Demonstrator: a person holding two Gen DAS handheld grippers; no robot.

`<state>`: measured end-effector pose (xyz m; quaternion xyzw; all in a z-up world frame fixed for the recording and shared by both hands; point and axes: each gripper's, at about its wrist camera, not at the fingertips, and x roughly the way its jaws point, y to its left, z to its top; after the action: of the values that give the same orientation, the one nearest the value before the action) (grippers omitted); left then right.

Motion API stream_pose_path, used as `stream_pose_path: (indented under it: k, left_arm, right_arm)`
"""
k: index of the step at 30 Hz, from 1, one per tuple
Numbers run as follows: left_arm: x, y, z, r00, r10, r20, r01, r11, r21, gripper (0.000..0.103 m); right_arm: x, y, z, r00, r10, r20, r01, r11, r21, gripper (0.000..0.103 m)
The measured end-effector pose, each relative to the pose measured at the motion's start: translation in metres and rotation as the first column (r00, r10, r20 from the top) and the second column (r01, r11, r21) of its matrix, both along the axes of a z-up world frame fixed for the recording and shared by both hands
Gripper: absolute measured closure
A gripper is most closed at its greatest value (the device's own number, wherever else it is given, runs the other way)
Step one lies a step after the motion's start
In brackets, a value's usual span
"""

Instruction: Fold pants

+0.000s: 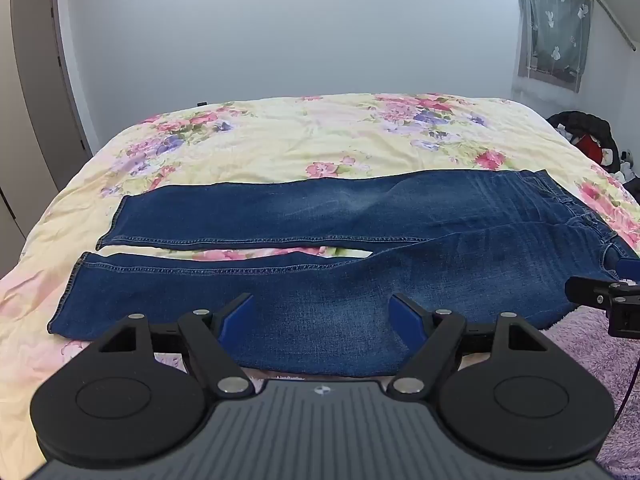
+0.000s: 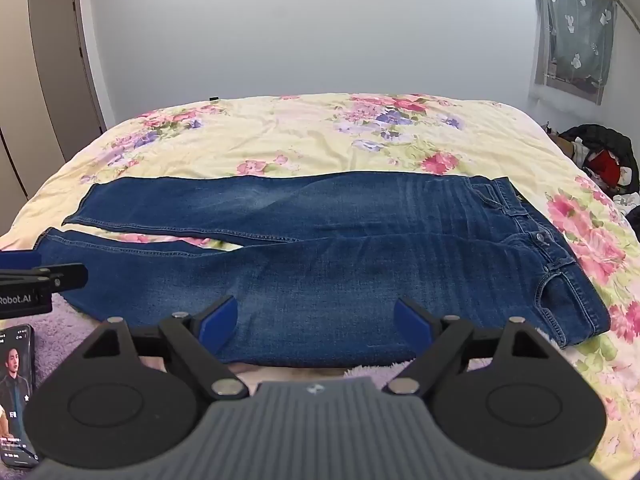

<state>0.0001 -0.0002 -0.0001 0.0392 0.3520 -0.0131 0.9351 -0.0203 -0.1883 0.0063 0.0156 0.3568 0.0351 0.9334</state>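
Support: bed (image 2: 280, 136) with floral quilt.
On quilt: jeans (image 2: 340, 248) lay flat, waistband right, legs left.
Near edge: phone (image 2: 16, 392) on purple fleece (image 2: 60, 332).

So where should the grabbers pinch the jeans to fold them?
Probably along the near leg's outer edge: the left gripper by the hem end, the right gripper by the waistband. The jeans lie flat, legs slightly apart, near edge facing both open jaws, so come in low from the near side.

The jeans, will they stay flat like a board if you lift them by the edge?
Probably not. The jeans lie limp and rippled on the floral quilt, so they'd likely droop. The two long legs would probably dangle. Thick denim looks fairly heavy.
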Motion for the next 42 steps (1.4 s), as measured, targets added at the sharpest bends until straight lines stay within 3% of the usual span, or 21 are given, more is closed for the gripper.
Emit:
stream_pose_path:
  k: [13, 42]
  left_arm:
    - [-0.002, 0.001, -0.005, 1.000, -0.029, 0.006, 0.029, 1.000, -0.009, 0.014]
    - [-0.003, -0.011, 0.002, 0.999, -0.042, 0.001, 0.042, 0.999, -0.008, 0.014]
  right_arm:
    - [-0.001, 0.020, 0.003, 1.000, 0.028, -0.011, -0.028, 1.000, 0.003, 0.021]
    - [0.000, 0.017, -0.005, 0.998, 0.060, -0.009, -0.060, 0.998, 0.007, 0.021]
